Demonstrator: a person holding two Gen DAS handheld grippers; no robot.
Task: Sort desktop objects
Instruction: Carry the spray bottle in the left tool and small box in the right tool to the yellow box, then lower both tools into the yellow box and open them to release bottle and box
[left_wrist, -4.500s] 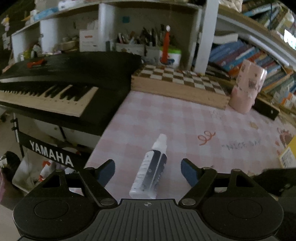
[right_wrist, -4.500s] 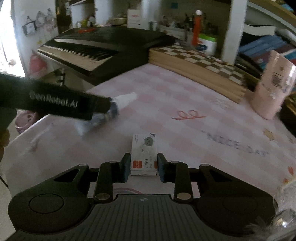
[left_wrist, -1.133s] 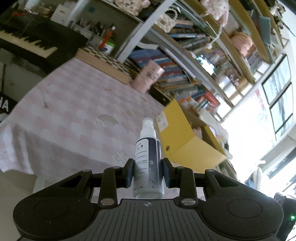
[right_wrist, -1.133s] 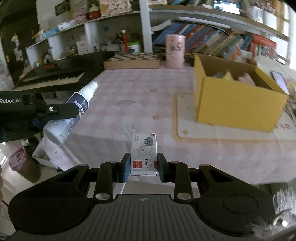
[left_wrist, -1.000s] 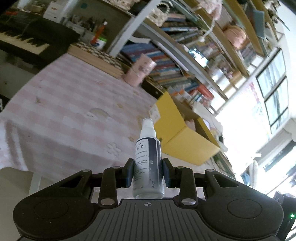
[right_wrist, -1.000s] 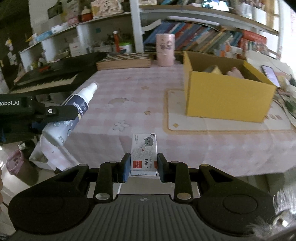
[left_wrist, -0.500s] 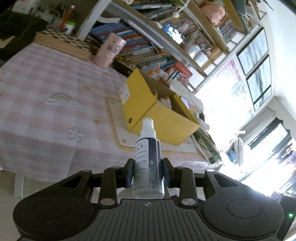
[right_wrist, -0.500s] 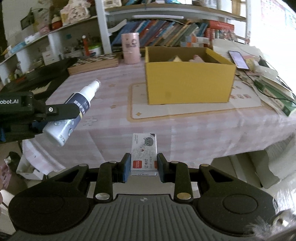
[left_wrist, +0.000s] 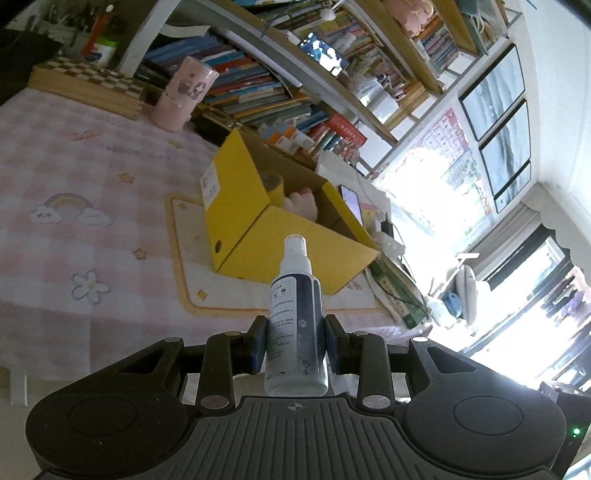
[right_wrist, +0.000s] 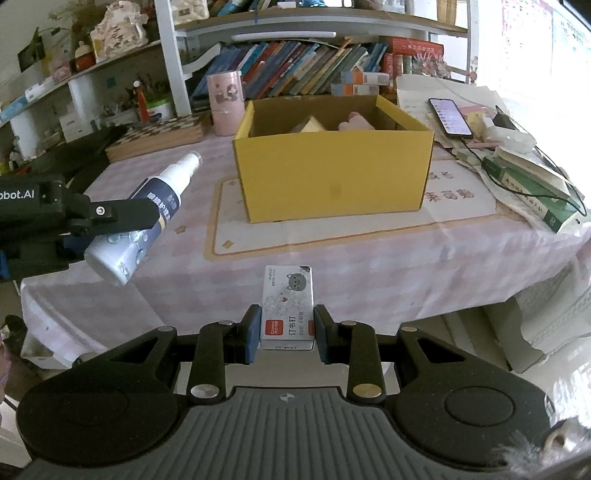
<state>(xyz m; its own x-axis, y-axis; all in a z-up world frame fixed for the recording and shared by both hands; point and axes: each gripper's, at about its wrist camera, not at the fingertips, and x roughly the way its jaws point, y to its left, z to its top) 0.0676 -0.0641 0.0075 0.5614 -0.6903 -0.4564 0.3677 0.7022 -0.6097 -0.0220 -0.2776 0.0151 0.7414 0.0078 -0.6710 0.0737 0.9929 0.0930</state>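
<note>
The spray bottle (left_wrist: 296, 325) is clamped in the left gripper (left_wrist: 295, 345), its long axis run forward along the fingers, nozzle aimed at the open yellow box (right_wrist: 334, 177) on the table (right_wrist: 369, 254). A small staple box (right_wrist: 287, 308) is pinched in the right gripper (right_wrist: 287, 332), which is judged the squarer to the box. Only 2 half-hidden items are glimpsed inside; the box floor cannot be seen.

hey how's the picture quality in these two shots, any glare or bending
Left wrist view: the window is blown out white, and the bookshelves bow and tilt with fisheye curve. Right wrist view: even light, the yellow box sharp, glare only at the right edge.
</note>
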